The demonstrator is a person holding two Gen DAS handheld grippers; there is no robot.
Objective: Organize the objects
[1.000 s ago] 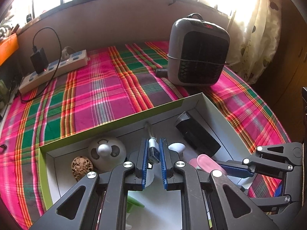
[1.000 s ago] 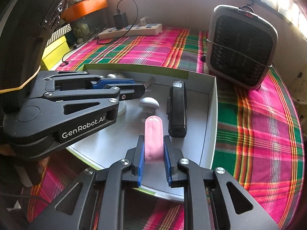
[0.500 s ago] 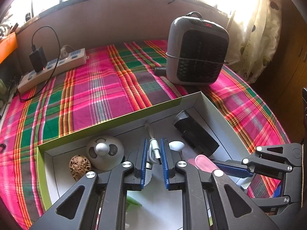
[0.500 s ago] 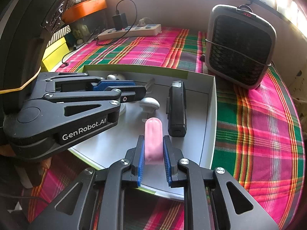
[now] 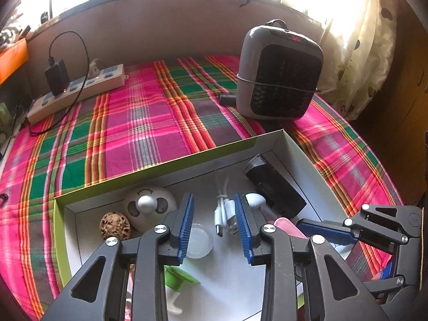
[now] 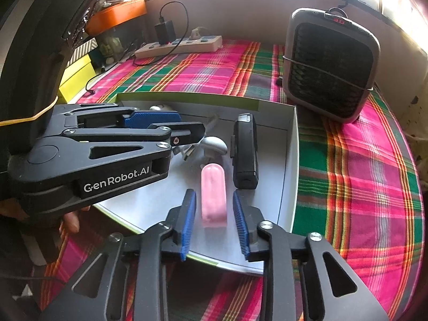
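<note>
We see a tabletop (image 5: pixel 149 123) under a pink-green plaid cloth, with a grey fan heater (image 5: pixel 278 72) standing at the far right and a white power strip (image 5: pixel 80 91) at the far left, black charger plugged in. A shallow white box with green outer walls (image 5: pixel 187 157) sits near us and holds the task items. In it: a black rectangular device (image 6: pixel 244 155) along the right wall, a round white panda-face gadget (image 5: pixel 149 207) at far left, a walnut (image 5: pixel 115 226) just beside it.

Left tool (image 5: pixel 214 228): jaws opening, released; the white USB cable (image 5: pixel 226 214) lies on the box floor between the pads, close to the right one, not pressed. Right tool (image 6: pixel 214 222): jaws opening too; the pink capsule-shaped case (image 6: pixel 214 195) lies flat between its pads with a gap on both sides. A small white mushroom-shaped piece (image 6: pixel 215 144) lies beyond the case, a clear round lid (image 5: pixel 199 243) by the left pad.
</note>
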